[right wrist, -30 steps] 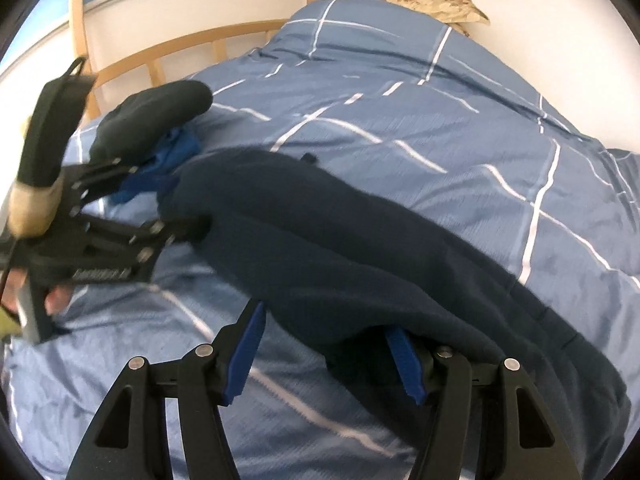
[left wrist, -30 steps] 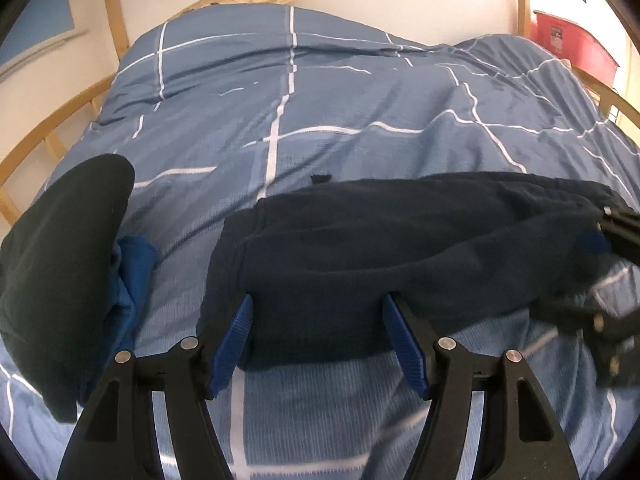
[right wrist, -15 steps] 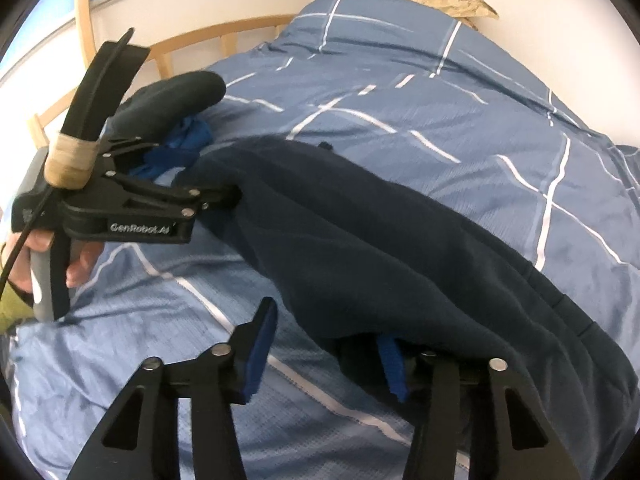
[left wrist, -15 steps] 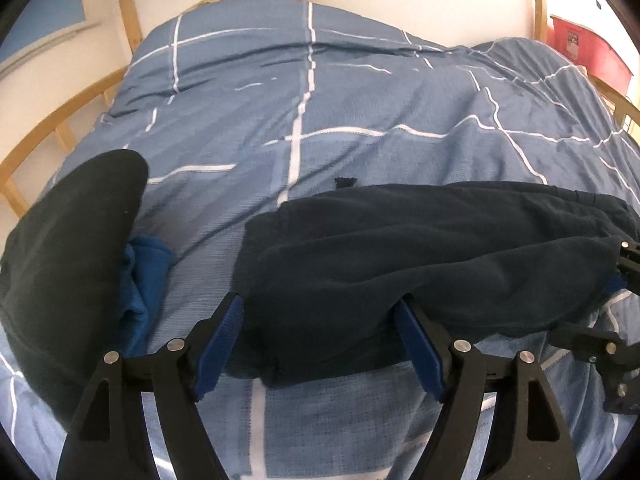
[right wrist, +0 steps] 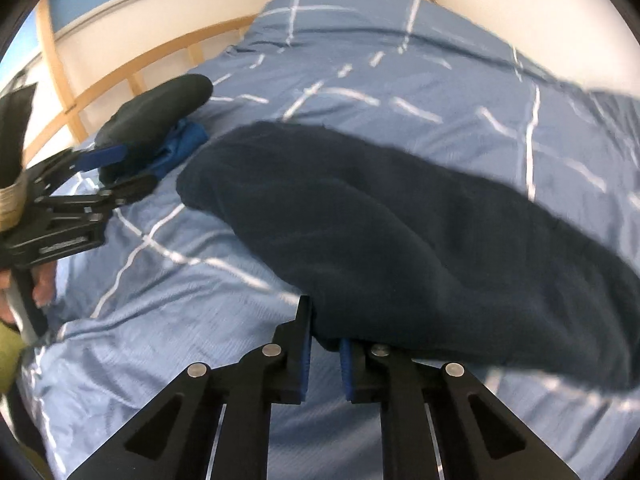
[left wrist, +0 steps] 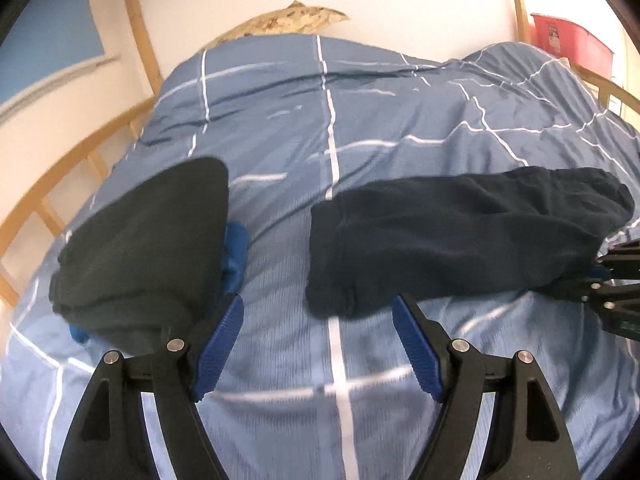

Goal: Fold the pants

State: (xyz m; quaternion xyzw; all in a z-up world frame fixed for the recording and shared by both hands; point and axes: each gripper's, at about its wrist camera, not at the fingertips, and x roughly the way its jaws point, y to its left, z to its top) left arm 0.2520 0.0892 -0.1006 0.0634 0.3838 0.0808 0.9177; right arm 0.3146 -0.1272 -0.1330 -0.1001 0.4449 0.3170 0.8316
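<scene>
Pants [left wrist: 460, 240]: dark, soft, limp fleece on the bed, just ahead of your left tongs [left wrist: 318, 344].
Left tongs: wide, empty.
Right tongs [right wrist: 324, 354]: pinching the pants' near edge.
Grip: take the hem corner.

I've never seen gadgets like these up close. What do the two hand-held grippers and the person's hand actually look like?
Both the left gripper and the right gripper are black, angular linkage frames with silver rivets and ribbed blue pads on two fingers. Seen from the right wrist camera, the left gripper carries small white lettering, too blurred to read, and tan tape wrapped near its rear. The bare hand grips its handle, beside a yellow-green sleeve.
</scene>
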